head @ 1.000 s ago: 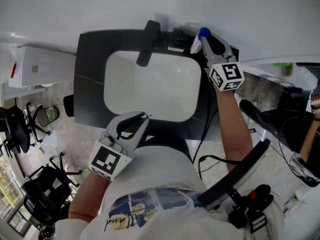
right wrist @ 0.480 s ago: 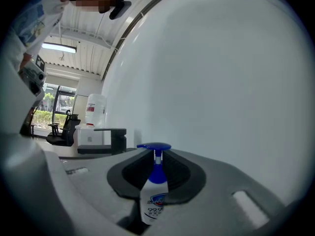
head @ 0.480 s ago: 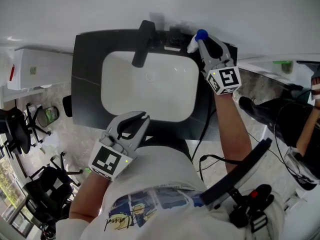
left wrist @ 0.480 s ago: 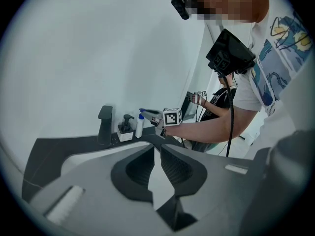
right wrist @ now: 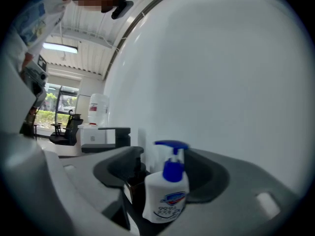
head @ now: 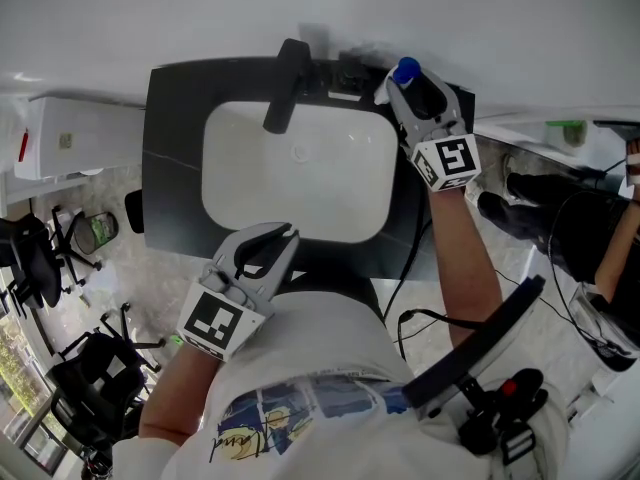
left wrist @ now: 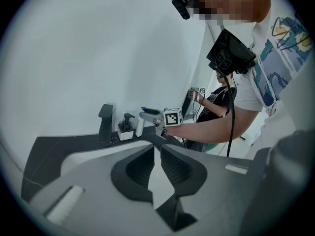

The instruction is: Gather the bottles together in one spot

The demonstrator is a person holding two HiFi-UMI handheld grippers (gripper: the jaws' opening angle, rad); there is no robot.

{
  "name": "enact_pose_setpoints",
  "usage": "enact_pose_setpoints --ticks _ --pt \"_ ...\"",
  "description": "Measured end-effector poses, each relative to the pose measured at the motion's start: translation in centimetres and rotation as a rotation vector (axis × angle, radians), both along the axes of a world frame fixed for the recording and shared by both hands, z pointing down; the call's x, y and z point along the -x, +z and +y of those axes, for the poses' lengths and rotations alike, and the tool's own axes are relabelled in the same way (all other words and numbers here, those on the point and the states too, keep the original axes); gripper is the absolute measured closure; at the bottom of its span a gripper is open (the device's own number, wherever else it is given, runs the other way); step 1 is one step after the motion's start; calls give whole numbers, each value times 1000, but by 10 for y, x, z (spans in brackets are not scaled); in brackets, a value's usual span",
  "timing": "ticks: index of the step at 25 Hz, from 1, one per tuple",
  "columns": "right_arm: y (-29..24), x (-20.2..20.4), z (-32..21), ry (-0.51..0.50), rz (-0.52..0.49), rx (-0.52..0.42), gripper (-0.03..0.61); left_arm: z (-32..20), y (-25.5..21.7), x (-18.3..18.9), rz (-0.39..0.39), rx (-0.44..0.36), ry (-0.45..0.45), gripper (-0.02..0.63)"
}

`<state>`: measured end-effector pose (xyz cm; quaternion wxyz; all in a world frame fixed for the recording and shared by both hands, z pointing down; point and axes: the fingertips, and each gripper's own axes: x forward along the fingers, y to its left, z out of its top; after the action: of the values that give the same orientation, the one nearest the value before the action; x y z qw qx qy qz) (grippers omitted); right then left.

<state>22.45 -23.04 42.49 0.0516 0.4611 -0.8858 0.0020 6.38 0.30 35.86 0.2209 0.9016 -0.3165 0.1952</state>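
Fingers of the right gripper had just been opening and stood spread on either side of the white soap bottle with a blue pump, not pressing it. That bottle stood at the black counter's back right corner, just beside a dark pump bottle. The left gripper hung by the sink's near rim, its fingers almost together with nothing between them.

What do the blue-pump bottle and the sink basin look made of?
Blue-pump bottle: probably opaque white plastic, smooth, with a printed label and glossy blue pump. Sink basin: apparently glazed white ceramic, smooth and faintly shiny; could be resin.
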Motion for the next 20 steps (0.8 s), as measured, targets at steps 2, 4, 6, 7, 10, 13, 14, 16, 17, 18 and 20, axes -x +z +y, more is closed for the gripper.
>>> enact_pose_setpoints --ticks 2,4,6,7,10,13,14,16,17,18,20 --pt "2 3 1 -9 -1 11 259 0 1 0 1 3 -1 571" --pt "1 1 -1 5 -8 15 273 0 1 0 2 4 0 571" --pt "0 -1 -3 11 -5 13 281 0 1 -1 2 3 1 571" --pt "0 -1 -4 12 1 12 282 0 1 -2 3 3 1 571" --pt "2 -3 -4 17 15 10 287 -1 2 -4 7 5 2 571" --pt "3 -7 -3 29 21 9 287 0 2 -6 10 4 5 571" --pt "3 -8 -3 32 22 7 287 0 3 -7 9 3 7 571" --pt "3 -11 -2 37 26 5 287 1 3 -8 9 2 8 571" --pt "3 -12 -2 39 29 4 287 1 3 -8 9 2 8 571" --pt "3 -14 -2 42 30 4 287 0 3 -8 10 1 8 571" --pt "3 -16 -2 47 32 3 287 0 3 -9 11 -2 10 571"
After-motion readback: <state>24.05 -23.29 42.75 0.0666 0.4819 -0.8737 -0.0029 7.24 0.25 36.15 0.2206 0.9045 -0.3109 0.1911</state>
